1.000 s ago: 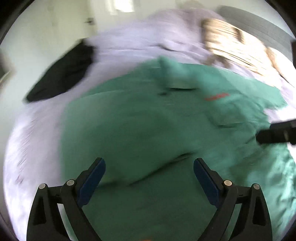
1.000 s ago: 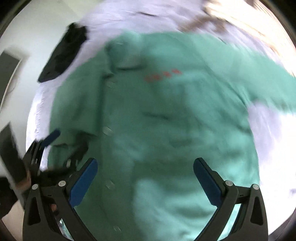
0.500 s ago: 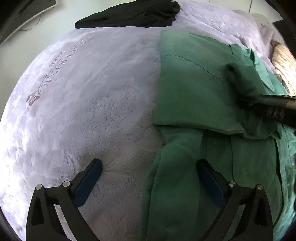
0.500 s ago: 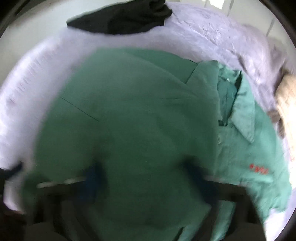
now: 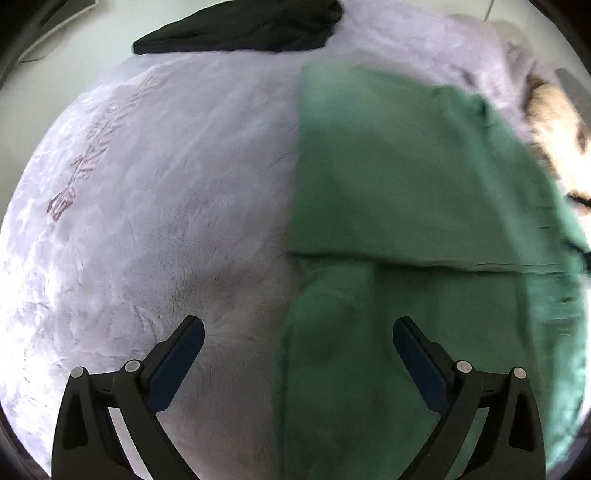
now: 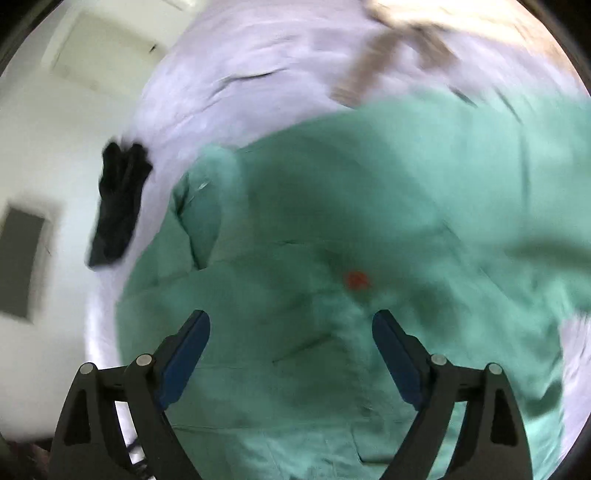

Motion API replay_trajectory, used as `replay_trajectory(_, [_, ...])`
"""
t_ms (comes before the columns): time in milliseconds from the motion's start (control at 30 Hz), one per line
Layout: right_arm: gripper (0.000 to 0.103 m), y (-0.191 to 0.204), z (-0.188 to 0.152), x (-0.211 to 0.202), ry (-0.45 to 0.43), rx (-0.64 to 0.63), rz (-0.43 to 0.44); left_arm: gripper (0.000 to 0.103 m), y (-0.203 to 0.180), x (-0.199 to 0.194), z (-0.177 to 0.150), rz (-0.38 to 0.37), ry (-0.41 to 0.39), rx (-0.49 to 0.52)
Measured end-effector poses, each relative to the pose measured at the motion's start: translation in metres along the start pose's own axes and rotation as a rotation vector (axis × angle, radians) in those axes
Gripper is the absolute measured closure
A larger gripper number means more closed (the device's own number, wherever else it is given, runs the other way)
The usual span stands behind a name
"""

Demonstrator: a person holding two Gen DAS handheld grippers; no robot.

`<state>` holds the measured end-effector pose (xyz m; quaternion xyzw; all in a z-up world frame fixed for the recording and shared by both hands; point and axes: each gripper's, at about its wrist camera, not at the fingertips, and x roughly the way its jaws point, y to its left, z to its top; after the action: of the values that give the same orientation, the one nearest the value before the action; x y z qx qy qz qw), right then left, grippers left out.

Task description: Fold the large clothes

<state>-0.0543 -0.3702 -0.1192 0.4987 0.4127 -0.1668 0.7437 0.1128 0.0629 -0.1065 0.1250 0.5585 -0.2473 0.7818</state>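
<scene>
A large green shirt (image 5: 413, 192) lies on a pale lilac blanket (image 5: 166, 192), one side folded over onto its body with a straight edge across the fold. My left gripper (image 5: 297, 338) hangs open above the shirt's left edge, nothing between its blue pads. In the right wrist view the same green shirt (image 6: 351, 229) fills the picture, blurred, with a small red mark (image 6: 356, 280) on its chest. My right gripper (image 6: 291, 332) is over the shirt's front, its jaws opening, and no cloth is pinched between them.
A black garment (image 5: 243, 27) lies at the blanket's far edge, also the black garment (image 6: 118, 203) at the left in the right wrist view. A beige striped cloth (image 5: 554, 122) lies beyond the shirt. A pale floor (image 6: 48, 155) borders the bed.
The right gripper let go of the shirt's side, which now lies folded over the body, and swung away to face the chest. The left gripper drifted a little over the shirt's edge.
</scene>
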Motion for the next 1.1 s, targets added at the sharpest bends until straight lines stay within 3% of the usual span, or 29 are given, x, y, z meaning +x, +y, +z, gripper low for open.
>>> replay_trajectory(100, [0.011, -0.014, -0.016, -0.002, 0.027, 0.023, 0.057, 0.0, -0.002, -0.023, 0.028, -0.035, -0.056, 0.034])
replay_trajectory(200, [0.011, -0.011, -0.012, 0.004, 0.033, 0.0, 0.074, 0.0, -0.005, -0.011, 0.08, -0.026, -0.088, 0.069])
replay_trajectory(300, [0.011, -0.009, 0.003, 0.0, 0.008, -0.018, 0.081, 0.0, 0.0, 0.032, 0.129, -0.024, -0.043, 0.033])
replay_trajectory(433, [0.011, -0.002, 0.014, 0.021, 0.034, -0.072, 0.026, 0.001, 0.006, 0.08, 0.15, -0.057, 0.045, -0.068])
replay_trajectory(500, [0.024, 0.004, 0.013, 0.03, 0.057, -0.121, -0.03, 0.027, 0.008, 0.083, 0.15, -0.1, 0.028, -0.125])
replay_trajectory(533, [0.07, 0.013, 0.012, 0.031, 0.061, -0.177, -0.077, 0.064, 0.007, 0.079, 0.15, -0.124, 0.012, -0.129])
replay_trajectory(567, [0.093, 0.019, 0.011, 0.032, 0.069, -0.222, -0.126, 0.094, 0.005, 0.075, 0.151, -0.158, 0.004, -0.127])
replay_trajectory(600, [0.093, 0.028, 0.009, 0.03, 0.069, -0.272, -0.179, 0.096, 0.003, 0.07, 0.152, -0.161, -0.004, -0.12])
replay_trajectory(733, [0.094, 0.049, 0.013, 0.002, -0.037, -0.344, -0.087, 0.096, 0.008, 0.046, 0.151, -0.12, -0.109, -0.089])
replay_trajectory(833, [0.094, 0.061, 0.024, -0.003, -0.089, -0.376, -0.063, 0.096, 0.021, 0.052, 0.152, -0.101, -0.111, -0.123])
replay_trajectory(967, [0.094, 0.048, 0.035, 0.024, -0.068, -0.354, -0.129, 0.096, 0.033, 0.083, 0.159, 0.026, -0.073, -0.139])
replay_trajectory(1100, [0.085, 0.009, 0.033, 0.035, -0.014, -0.228, -0.142, 0.096, 0.051, 0.072, 0.148, 0.042, -0.066, -0.182])
